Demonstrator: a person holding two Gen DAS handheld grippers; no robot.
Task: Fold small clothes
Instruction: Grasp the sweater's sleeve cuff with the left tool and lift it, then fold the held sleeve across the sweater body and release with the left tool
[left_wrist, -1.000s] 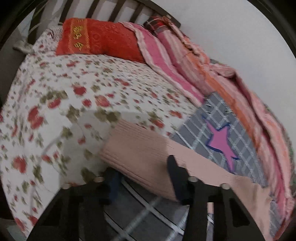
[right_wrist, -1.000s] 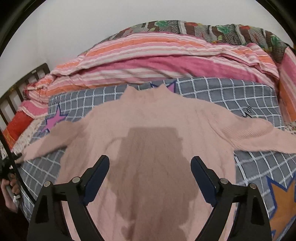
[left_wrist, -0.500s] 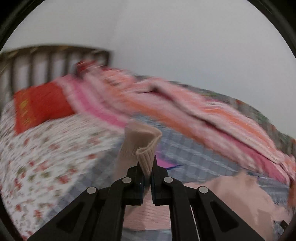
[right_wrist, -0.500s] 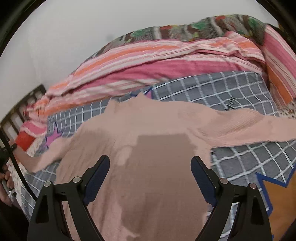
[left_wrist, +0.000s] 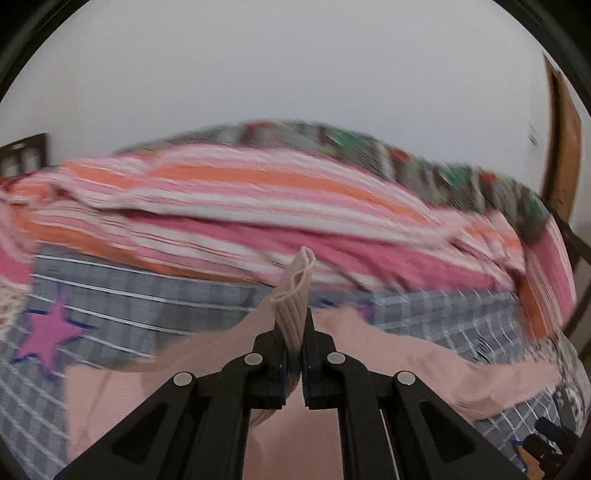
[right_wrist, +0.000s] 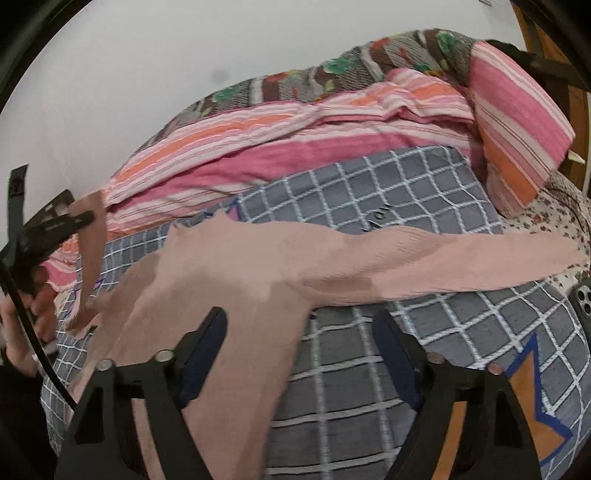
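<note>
A pink knit sweater (right_wrist: 236, 266) lies face up on a grey checked blanket (right_wrist: 369, 199). My left gripper (left_wrist: 293, 332) is shut on the ribbed cuff (left_wrist: 293, 295) of the sweater's left sleeve and holds it lifted above the body of the sweater (left_wrist: 388, 354). In the right wrist view the left gripper (right_wrist: 79, 218) shows at the far left with the sleeve (right_wrist: 92, 258) hanging from it. My right gripper (right_wrist: 301, 332) is open and empty, over the sweater's right side. The right sleeve (right_wrist: 461, 262) lies stretched out to the right.
A pink and orange striped quilt (right_wrist: 295, 140) is bunched along the wall behind the sweater. A phone (right_wrist: 583, 299) lies at the right edge of the bed. A wooden headboard (left_wrist: 22, 155) stands at the far left. A flowered sheet (right_wrist: 546, 214) shows at the right.
My left gripper closed on the left sleeve's cuff, lifted it and swung it rightward over the sweater. My right gripper stayed open and drifted to the right.
</note>
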